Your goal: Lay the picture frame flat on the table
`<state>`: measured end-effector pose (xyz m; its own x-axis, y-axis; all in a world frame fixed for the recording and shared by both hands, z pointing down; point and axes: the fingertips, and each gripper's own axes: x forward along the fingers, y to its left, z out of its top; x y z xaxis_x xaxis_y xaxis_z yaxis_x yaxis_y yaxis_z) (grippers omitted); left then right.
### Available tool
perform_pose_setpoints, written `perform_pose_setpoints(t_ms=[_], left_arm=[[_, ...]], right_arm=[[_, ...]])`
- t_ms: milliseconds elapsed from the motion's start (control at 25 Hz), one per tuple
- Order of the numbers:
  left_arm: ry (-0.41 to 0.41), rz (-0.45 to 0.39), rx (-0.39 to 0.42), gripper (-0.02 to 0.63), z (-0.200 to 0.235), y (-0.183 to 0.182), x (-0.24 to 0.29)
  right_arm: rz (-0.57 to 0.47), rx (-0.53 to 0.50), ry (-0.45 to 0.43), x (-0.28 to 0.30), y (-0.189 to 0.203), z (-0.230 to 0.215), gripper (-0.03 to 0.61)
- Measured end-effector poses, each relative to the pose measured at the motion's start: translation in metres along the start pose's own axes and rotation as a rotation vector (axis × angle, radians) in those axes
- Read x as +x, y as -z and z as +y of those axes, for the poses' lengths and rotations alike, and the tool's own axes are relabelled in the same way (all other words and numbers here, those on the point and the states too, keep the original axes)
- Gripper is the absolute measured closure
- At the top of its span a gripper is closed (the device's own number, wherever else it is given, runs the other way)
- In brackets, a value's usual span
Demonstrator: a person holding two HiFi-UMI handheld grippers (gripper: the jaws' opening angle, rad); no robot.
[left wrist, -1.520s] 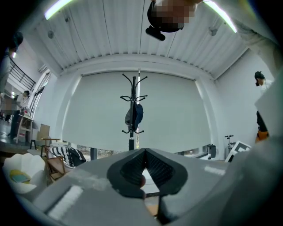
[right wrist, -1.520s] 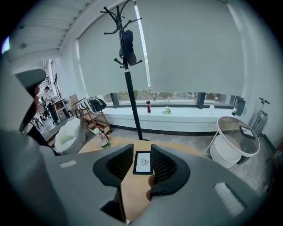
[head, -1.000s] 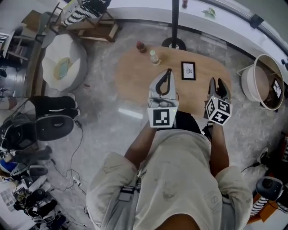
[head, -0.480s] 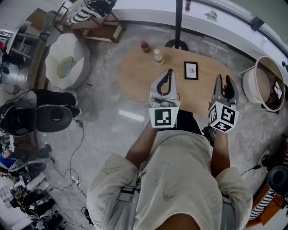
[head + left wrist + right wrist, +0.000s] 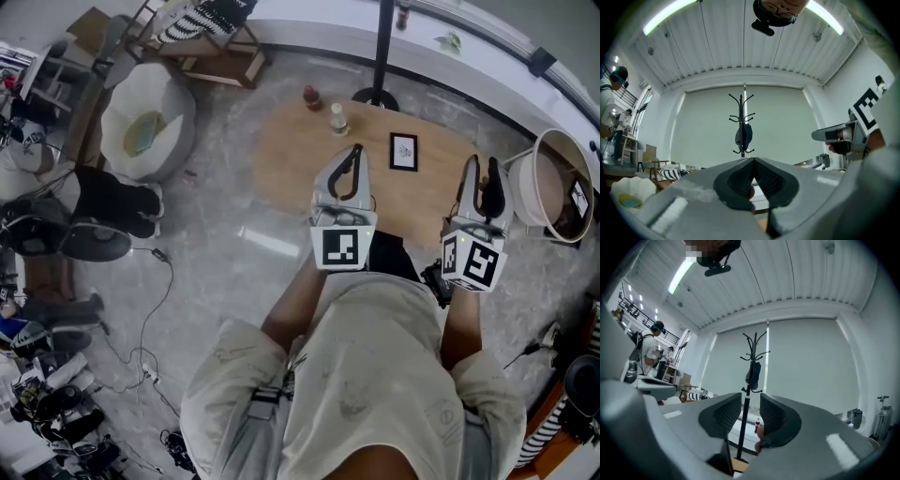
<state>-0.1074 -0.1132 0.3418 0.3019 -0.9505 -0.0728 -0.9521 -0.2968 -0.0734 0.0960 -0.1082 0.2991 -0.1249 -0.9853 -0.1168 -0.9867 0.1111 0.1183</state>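
Observation:
The black picture frame (image 5: 404,151) lies on the oval wooden table (image 5: 291,155) with its white picture facing up, near the far right side. My left gripper (image 5: 352,153) hovers over the table's near edge, left of the frame, with its jaws shut on nothing. In the left gripper view its tips (image 5: 749,161) meet against the far wall. My right gripper (image 5: 482,169) is held to the right of the frame, past the table's end, and stands open with a narrow empty gap (image 5: 750,401). Neither gripper touches the frame.
Two small bottles (image 5: 338,119) (image 5: 310,97) stand at the table's far edge. A coat stand (image 5: 382,47) (image 5: 752,371) rises just behind the table. A white round basket (image 5: 553,178) sits at the right. A white chair (image 5: 145,127) and cables lie at the left.
My right gripper has swung to the right, away from the frame and off the table's end. The left gripper has stayed put. The frame has not moved on the table.

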Motion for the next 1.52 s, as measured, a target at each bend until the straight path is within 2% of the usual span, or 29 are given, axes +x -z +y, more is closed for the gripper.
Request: perform_pose_setpoints(t_ms=[120, 280, 600, 800, 1120, 1520], left_arm=[[-0.010, -0.010, 0.014, 0.609, -0.001, -0.005, -0.003], [-0.019, -0.035, 0.016, 0.609, -0.004, -0.011, -0.006], [-0.019, -0.045, 0.045, 0.609, -0.003, -0.019, -0.009], [-0.024, -0.058, 0.053, 0.609, -0.003, -0.019, -0.008], [-0.030, -0.056, 0.054, 0.609, -0.003, -0.020, -0.004], [-0.022, -0.063, 0.058, 0.609, -0.007, -0.023, 0.004]], right_arm=[[-0.059, -0.030, -0.020, -0.007, -0.012, 0.009, 0.451], [-0.085, -0.042, -0.020, -0.011, -0.017, 0.008, 0.451], [-0.098, -0.026, -0.027, -0.015, -0.018, 0.010, 0.454], [-0.098, -0.036, -0.012, -0.014, -0.015, 0.008, 0.502], [-0.089, -0.038, -0.004, -0.010, -0.011, 0.005, 0.506], [-0.071, -0.045, -0.006, -0.007, -0.006, 0.000, 0.555]])
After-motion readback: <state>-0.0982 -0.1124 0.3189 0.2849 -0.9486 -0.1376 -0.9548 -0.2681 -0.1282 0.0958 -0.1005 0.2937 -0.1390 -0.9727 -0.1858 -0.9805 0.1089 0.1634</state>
